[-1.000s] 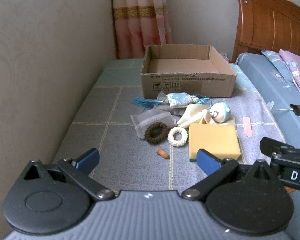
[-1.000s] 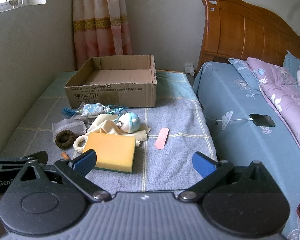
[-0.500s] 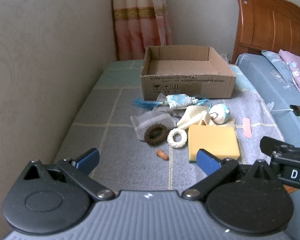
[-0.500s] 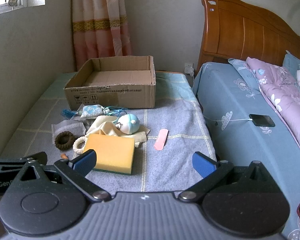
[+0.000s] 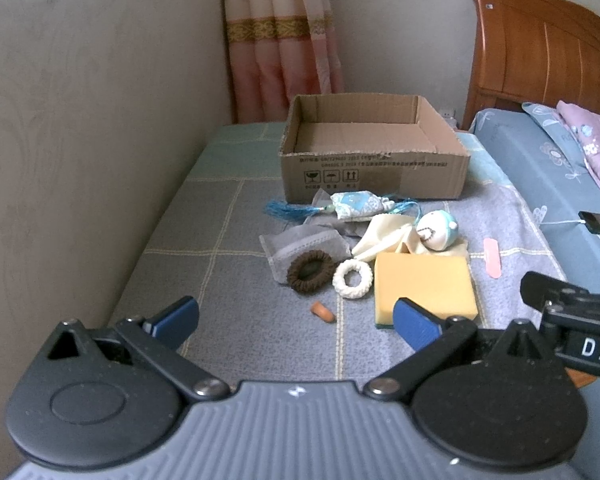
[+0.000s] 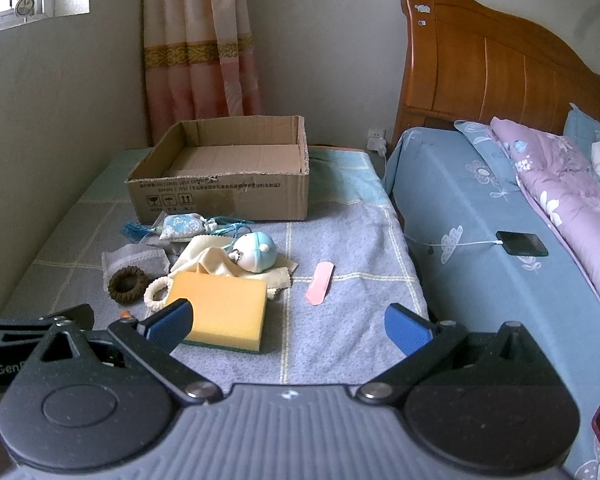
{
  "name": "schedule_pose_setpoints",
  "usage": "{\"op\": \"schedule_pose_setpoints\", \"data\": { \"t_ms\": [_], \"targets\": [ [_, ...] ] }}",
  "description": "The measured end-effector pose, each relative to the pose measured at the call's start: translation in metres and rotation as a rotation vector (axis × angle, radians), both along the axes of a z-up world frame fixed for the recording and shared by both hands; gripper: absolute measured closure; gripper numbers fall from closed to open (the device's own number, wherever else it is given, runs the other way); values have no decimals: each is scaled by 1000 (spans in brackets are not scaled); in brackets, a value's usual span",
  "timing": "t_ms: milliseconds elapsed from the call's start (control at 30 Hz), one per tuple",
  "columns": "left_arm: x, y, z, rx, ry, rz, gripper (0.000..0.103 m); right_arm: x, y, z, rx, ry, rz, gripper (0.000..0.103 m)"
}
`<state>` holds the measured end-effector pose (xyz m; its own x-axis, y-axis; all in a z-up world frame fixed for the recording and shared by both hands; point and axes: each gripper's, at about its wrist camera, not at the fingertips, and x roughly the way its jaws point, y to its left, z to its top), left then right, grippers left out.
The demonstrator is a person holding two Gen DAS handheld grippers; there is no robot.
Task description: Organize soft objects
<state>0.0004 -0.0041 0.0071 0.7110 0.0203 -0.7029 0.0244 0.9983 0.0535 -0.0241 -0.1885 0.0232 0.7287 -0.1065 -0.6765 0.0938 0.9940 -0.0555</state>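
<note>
My feeds: soft, dim daylight from the window (image 6: 28,0) left of the curtain (image 6: 204,40); sharp centre, fisheye-bent edges, faint shadows.

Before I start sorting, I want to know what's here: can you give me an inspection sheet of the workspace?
Surface: checked blanket.
Job's things: empty cardboard box; in front, sponge, brown hair tie, white hair tie, cloth, pouch, round toy.
Clutter: pink strip, orange bit.
Grippers: left gripper and right gripper open, empty.
Cables: charger cable to phone.
Surroundings: bed, curtain, wall.
</note>
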Motion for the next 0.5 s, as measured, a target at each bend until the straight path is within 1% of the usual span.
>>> {"op": "schedule_pose_setpoints", "data": {
  "t_ms": [233, 500],
  "targets": [
    [-2, -2, 1, 5, -8, -3, 1, 0, 0, 0, -1, -3, 0, 0],
    [-1, -1, -2, -1, -41, -10, 1, 3, -2, 1, 8, -18, 22, 0]
  ]
}}
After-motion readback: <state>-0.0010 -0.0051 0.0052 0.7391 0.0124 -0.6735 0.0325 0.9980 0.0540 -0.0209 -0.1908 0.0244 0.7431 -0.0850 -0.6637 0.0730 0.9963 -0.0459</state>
